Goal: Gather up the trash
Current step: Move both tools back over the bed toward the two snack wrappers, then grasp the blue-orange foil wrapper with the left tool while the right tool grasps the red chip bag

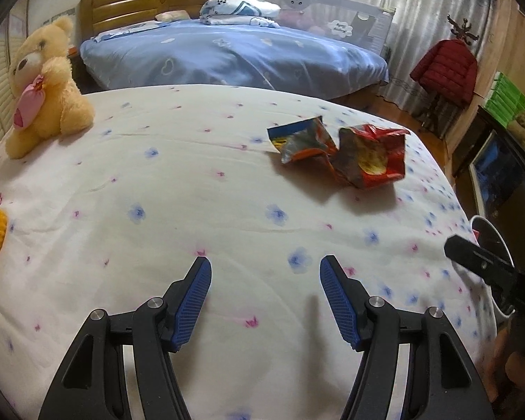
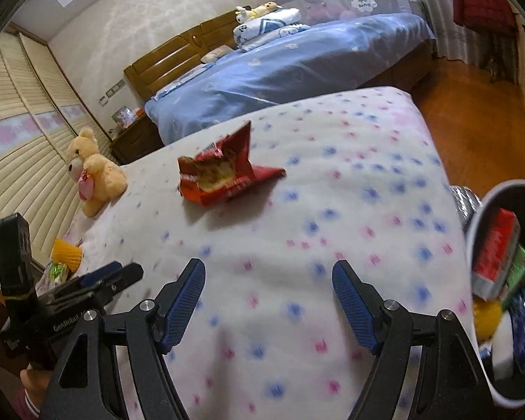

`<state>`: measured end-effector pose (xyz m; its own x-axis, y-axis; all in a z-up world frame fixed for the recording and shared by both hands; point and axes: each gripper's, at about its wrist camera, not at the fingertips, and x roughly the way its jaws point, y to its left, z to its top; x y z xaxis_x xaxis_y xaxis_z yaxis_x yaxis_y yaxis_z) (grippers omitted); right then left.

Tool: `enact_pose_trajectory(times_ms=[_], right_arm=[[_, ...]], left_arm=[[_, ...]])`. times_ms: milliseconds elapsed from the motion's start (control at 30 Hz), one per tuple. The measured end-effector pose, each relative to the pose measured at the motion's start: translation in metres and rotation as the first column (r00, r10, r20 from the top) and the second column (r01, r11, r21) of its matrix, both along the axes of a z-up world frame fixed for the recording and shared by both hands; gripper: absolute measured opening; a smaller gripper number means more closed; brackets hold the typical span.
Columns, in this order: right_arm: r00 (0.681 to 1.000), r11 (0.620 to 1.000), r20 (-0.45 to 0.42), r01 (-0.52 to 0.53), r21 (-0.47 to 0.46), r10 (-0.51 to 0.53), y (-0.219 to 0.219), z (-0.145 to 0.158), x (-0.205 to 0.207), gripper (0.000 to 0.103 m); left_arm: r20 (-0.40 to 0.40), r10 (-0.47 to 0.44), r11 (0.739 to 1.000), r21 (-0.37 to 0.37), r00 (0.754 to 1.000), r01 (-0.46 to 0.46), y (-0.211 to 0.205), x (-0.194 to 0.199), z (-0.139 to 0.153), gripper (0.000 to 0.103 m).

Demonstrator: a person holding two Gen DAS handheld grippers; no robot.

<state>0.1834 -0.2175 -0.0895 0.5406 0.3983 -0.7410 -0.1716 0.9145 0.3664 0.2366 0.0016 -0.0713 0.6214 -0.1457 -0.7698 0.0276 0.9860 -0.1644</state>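
Red crumpled snack bag lies on the flowered white bedspread, well ahead of both grippers. Left gripper hovers with jaws spread, nothing between them. Right gripper likewise gapes empty, with the white bin holding wrappers just beside it.

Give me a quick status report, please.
Left gripper and right gripper open, empty. Snack wrappers ahead on bed. Path clear.

Each hand-held gripper is black with ribbed blue pads.
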Motion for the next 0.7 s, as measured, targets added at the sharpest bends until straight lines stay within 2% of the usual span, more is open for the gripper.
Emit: enact_pose_trajectory(times_ms=[267,400,567,633,667,700], right_arm=[[1.0,1.0,0.011,-0.029,0.01,0.029,0.014,-0.001,0.033,0.075],[0.999,0.999,0.021,-0.028,0.02,0.027,0.016,0.002,0.048,0.064],[0.999,0.999,0.028,-0.044,0.018,0.043,0.022,0.002,0.064,0.057],[0.998,0.999,0.027,-0.049,0.019,0.048,0.025,0.001,0.071,0.049],[0.998,0.998,0.025,-0.053,0.02,0.052,0.027,0.0,0.074,0.041],[0.998,0.998,0.023,-0.061,0.021,0.06,0.029,-0.001,0.077,0.025]], left_arm=[[-0.007,-0.023,1.0,-0.017,1.0,0.023,-0.004,0.032,-0.002,0.064],[0.0,-0.043,0.999,-0.011,0.999,0.043,-0.009,0.046,-0.002,0.064],[-0.007,-0.054,0.998,-0.025,0.999,0.054,-0.011,0.056,-0.004,0.064],[-0.009,-0.057,0.998,-0.026,0.998,0.057,-0.012,0.059,-0.005,0.064],[-0.01,-0.058,0.998,-0.026,0.998,0.058,-0.013,0.06,-0.005,0.064],[-0.012,-0.059,0.998,-0.025,0.998,0.059,-0.014,0.061,-0.006,0.064]])
